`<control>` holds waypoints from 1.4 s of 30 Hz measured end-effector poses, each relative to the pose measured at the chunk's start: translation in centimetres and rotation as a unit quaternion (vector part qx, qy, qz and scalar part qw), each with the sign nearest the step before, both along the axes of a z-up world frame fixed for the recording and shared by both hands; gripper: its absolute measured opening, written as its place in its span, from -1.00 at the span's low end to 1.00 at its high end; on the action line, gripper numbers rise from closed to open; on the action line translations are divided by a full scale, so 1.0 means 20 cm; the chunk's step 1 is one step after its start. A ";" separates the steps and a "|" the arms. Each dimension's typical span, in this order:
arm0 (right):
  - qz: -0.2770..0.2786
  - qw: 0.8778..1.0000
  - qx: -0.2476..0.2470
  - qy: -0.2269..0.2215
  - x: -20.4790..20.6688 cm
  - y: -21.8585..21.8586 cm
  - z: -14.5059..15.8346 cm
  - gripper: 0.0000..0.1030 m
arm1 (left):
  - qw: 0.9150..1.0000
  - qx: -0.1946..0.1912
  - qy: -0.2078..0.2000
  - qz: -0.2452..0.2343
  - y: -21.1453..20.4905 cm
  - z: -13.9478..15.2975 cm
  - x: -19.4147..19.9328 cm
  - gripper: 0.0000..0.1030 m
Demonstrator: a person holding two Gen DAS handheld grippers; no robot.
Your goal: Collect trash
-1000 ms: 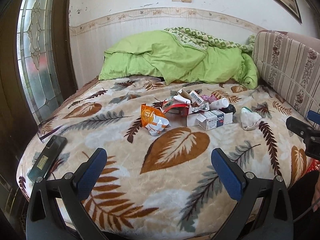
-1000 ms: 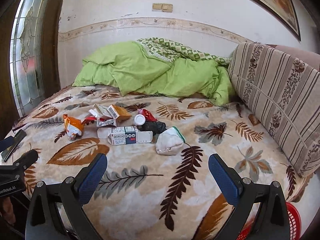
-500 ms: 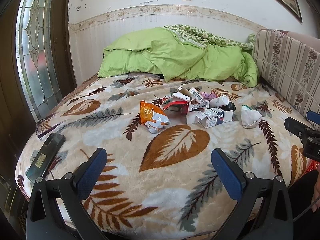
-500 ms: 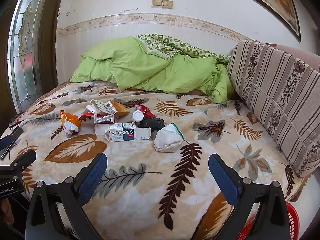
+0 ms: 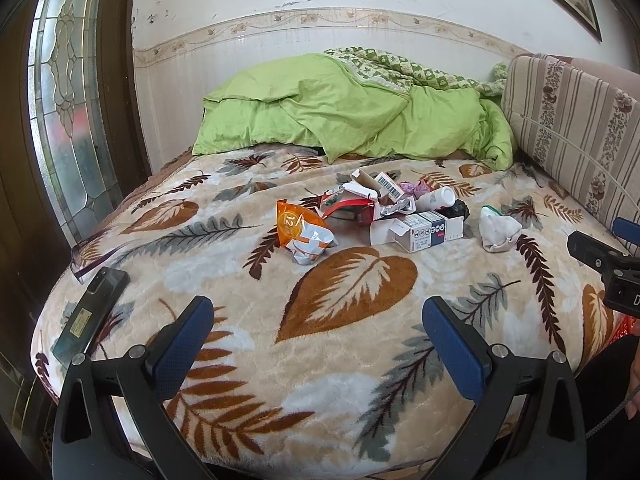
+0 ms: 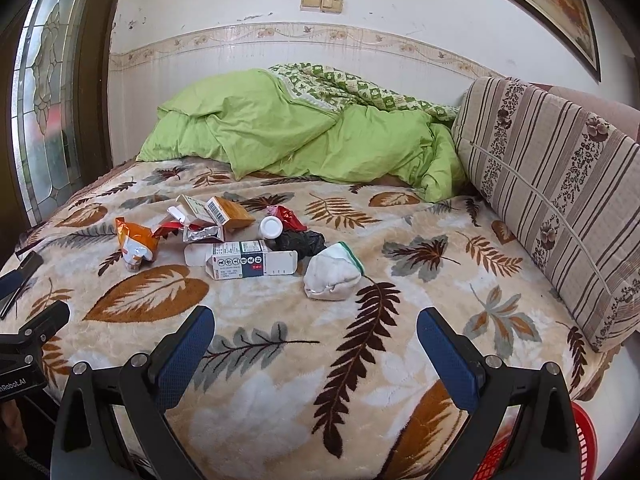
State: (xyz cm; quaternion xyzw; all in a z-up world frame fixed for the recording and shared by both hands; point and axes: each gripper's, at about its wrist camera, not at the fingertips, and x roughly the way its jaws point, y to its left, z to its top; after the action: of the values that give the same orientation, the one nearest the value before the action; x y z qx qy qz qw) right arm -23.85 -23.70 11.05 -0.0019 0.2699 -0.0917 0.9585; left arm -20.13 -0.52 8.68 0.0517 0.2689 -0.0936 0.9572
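Note:
A heap of trash lies mid-bed on the leaf-print blanket [image 5: 352, 292]: an orange snack bag [image 5: 300, 232] [image 6: 134, 242], a white and blue carton [image 5: 424, 230] [image 6: 250, 264], a crumpled white bag with a green edge [image 5: 500, 230] [image 6: 332, 276], a white bottle [image 5: 436, 198] [image 6: 271, 227], a black bag [image 6: 300, 240], and torn red and tan boxes [image 6: 224, 210]. My left gripper [image 5: 320, 340] hovers open over the near edge of the bed, well short of the heap. My right gripper [image 6: 316, 340] is open too, near the white bag.
A black phone [image 5: 92, 316] lies at the bed's left front corner. A green quilt [image 5: 352, 120] is bunched at the far end, a striped cushion [image 6: 552, 200] lines the right side. A red basket [image 6: 576, 440] sits below the bed's right front corner.
Both grippers have crept slightly forward and lower toward the bed; the trash sits a little nearer in both views. Nothing on the bed has moved.

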 end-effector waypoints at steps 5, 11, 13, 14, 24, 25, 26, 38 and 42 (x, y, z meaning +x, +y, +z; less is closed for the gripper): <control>0.001 1.000 -0.001 0.001 0.00 0.00 0.00 0.98 | 1.000 0.000 0.001 -0.001 0.00 0.00 0.00 1.00; 0.000 1.000 -0.001 0.001 0.00 0.01 0.00 0.98 | 1.000 0.001 0.000 -0.001 0.00 0.00 0.00 1.00; 0.000 1.000 -0.001 0.001 0.00 0.00 0.00 0.98 | 1.000 0.001 0.001 -0.001 0.00 0.00 0.00 1.00; 0.000 1.000 -0.001 0.001 0.00 0.00 0.00 0.98 | 1.000 0.001 0.001 -0.001 0.00 0.00 0.00 1.00; 0.000 1.000 -0.001 0.001 0.00 0.01 0.00 0.98 | 1.000 0.001 0.001 -0.001 0.00 0.00 0.00 1.00; 0.001 1.000 -0.001 0.001 0.00 0.01 0.00 0.98 | 1.000 0.001 0.001 -0.001 0.00 0.01 0.00 1.00; 0.000 1.000 -0.002 0.001 0.00 0.01 0.00 0.98 | 1.000 0.001 0.001 -0.001 0.00 0.01 0.00 1.00; -0.002 1.000 0.019 0.003 0.00 -0.02 -0.01 0.98 | 1.000 -0.014 0.026 -0.003 0.01 -0.01 0.05 1.00; -0.002 0.999 0.045 0.003 0.00 -0.06 -0.02 0.98 | 0.997 -0.034 0.063 0.004 0.04 -0.02 0.18 1.00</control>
State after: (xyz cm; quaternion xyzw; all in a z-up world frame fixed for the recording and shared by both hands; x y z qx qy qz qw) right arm -23.76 -24.84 10.75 0.0420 0.2767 -0.0815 0.9566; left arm -16.43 0.19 8.25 0.0121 0.3259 -0.1018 0.9398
